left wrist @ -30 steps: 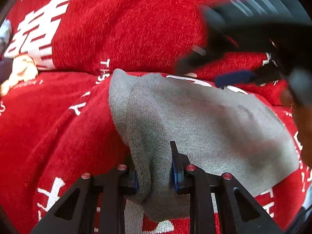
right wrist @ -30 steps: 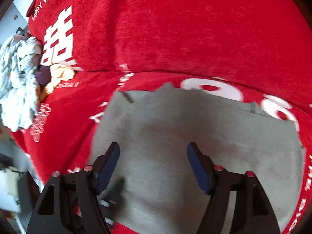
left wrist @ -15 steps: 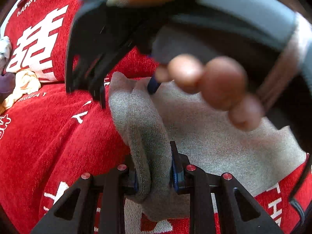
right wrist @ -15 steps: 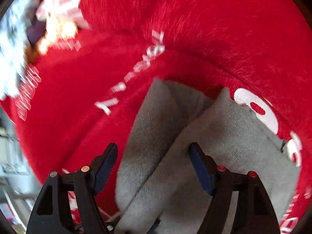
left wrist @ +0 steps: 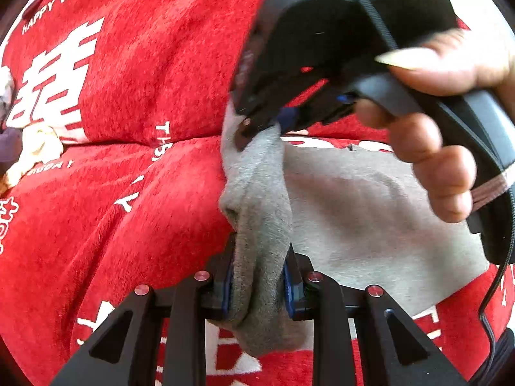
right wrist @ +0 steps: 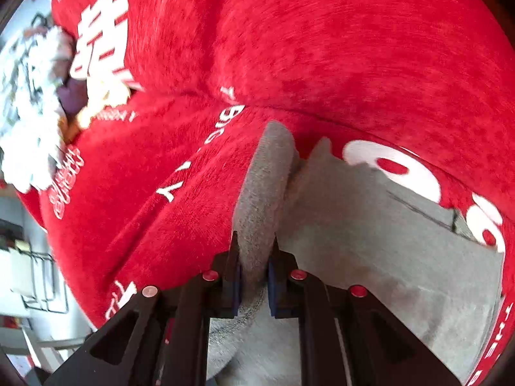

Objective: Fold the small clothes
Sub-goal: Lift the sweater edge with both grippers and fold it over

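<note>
A grey knit garment [left wrist: 354, 218] lies on a red plush cover [left wrist: 128, 193], with its left edge pulled up into a ridge. My left gripper [left wrist: 257, 276] is shut on the near end of that ridge. In the left wrist view my right gripper [left wrist: 267, 125], held by a hand [left wrist: 434, 160], pinches the ridge's far end. The right wrist view shows the right gripper [right wrist: 254, 267] with its jaws closing, a fold of the grey garment [right wrist: 370, 234] pressed between the blue pads. The rest of the garment spreads flat to the right.
The red cover [right wrist: 322, 48] bears white lettering and rises into a backrest behind the garment. A heap of pale and purple clothes [right wrist: 29, 122] sits at the far left. A wire rack [right wrist: 42, 283] stands on the floor beyond the cover's left edge.
My right gripper swung left across the garment to the raised ridge and its jaws came together on the fold. The left gripper kept its grip and lifted the ridge slightly.
</note>
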`<state>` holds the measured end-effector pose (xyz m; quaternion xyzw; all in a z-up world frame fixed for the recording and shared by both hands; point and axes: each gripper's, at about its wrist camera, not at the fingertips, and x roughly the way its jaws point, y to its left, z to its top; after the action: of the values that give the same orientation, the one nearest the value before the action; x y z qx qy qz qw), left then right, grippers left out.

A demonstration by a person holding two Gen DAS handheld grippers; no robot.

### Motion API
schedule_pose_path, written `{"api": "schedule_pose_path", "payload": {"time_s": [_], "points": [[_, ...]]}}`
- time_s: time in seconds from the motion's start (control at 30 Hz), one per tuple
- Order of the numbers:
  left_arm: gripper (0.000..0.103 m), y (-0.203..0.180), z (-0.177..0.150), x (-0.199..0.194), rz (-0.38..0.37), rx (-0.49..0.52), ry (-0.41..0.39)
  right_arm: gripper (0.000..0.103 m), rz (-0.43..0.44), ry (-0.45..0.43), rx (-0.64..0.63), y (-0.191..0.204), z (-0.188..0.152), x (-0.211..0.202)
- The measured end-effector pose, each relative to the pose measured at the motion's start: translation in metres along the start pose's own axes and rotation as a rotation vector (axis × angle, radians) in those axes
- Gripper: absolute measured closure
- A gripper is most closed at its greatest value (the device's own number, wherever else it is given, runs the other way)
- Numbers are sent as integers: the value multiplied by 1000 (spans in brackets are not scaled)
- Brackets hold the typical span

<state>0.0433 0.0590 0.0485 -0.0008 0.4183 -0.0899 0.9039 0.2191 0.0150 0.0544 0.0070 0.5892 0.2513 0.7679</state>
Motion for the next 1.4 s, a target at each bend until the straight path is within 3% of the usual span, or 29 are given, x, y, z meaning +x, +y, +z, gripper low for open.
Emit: {"api": "schedule_pose_path", "payload": {"time_s": [0.37,0.73,1.07,1.13,1.4], "points": [[78,-58,22,-19,2,101,33,90,151,-169,65,-64,-34,-59],[78,-124,38,-27,-48,166,73,90,264,-280,122,-127,-73,-109],[78,-196,40,-28,-75,248,94,90,302,-329,148,-186,-106,-138],[86,-210,40,-27,-83,266,103,90,314,-344,151,-198,-112,-144],[86,-263,34,-13,-100,342,136,90,324,-371,176,-238,-135,-154]]}}
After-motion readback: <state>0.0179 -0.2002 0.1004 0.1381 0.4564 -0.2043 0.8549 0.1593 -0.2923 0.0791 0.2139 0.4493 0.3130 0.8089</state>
